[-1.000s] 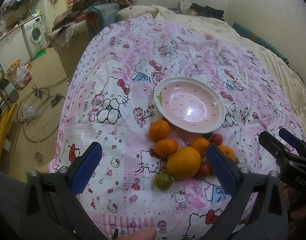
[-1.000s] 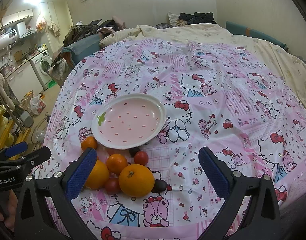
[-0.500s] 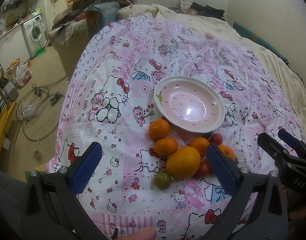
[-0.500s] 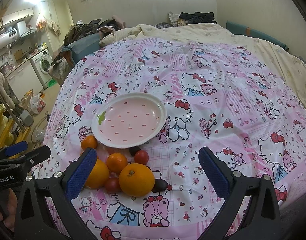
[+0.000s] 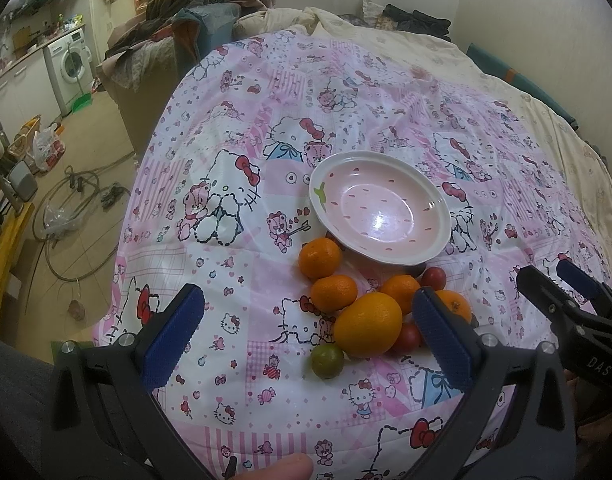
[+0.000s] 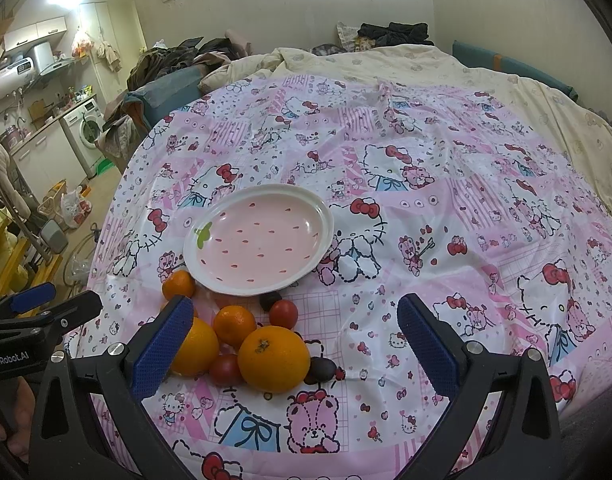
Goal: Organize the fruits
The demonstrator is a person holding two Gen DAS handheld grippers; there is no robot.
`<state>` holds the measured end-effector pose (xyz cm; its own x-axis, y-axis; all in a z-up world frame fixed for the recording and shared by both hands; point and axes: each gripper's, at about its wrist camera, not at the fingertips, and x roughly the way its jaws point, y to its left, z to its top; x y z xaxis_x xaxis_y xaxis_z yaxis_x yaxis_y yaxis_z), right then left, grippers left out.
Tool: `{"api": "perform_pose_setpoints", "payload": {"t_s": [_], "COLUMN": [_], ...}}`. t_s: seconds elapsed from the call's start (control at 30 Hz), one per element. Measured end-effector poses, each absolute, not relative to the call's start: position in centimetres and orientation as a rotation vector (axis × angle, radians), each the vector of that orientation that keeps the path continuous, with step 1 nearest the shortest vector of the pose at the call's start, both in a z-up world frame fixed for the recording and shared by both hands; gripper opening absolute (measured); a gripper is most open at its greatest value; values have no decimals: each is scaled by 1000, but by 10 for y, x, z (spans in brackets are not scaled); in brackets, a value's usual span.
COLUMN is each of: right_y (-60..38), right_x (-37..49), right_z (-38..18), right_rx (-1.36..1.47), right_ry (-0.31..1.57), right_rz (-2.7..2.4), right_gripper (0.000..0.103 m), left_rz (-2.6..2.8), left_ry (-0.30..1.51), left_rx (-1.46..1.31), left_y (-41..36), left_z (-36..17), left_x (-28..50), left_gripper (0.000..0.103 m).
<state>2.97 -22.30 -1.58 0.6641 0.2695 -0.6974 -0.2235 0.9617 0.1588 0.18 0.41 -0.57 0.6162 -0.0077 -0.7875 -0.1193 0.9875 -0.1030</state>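
Note:
A pink plate (image 5: 379, 184) (image 6: 321, 210) with a strawberry pattern lies empty on the patterned bedspread. Just in front of it sits a cluster of fruit: a large orange (image 5: 367, 325) (image 6: 274, 359), several small tangerines (image 5: 319, 257) (image 6: 234, 325), red tomatoes (image 5: 433, 277) (image 6: 283, 313), a green fruit (image 5: 327, 361) and a dark plum (image 6: 321, 370). My left gripper (image 5: 306, 338) hovers open above the near side of the cluster. My right gripper (image 6: 292, 342) is open too, over the large orange. Nothing sits between either pair of fingers.
The bedspread (image 6: 425, 184) covers a bed that drops off at the left to a floor with cables (image 5: 74, 216) and bags. A clothes pile (image 5: 178, 12) and a washing machine (image 5: 72, 62) stand beyond. A cream blanket (image 6: 445, 68) lies at the far side.
Both grippers have hardly moved. The fruit and the plate lie where they were.

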Motion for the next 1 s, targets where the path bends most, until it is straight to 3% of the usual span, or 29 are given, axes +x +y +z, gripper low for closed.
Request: {"api": "perform_pose_setpoints", "payload": {"t_s": [0.83,1.0], "right_y": [-223,-247], "right_x": [29,48], "right_z": [-18,-15], "right_rx": [67,183], "right_ry": [805,885], "right_rz": [282,299], "right_gripper": [103,103], "left_rz": [66,89], "left_ry": [907,926], "left_rx": [-152,-188], "left_y": [4,15], "left_z": [-7,-13], "left_x": [0,-1], "left_gripper": [102,103]}}
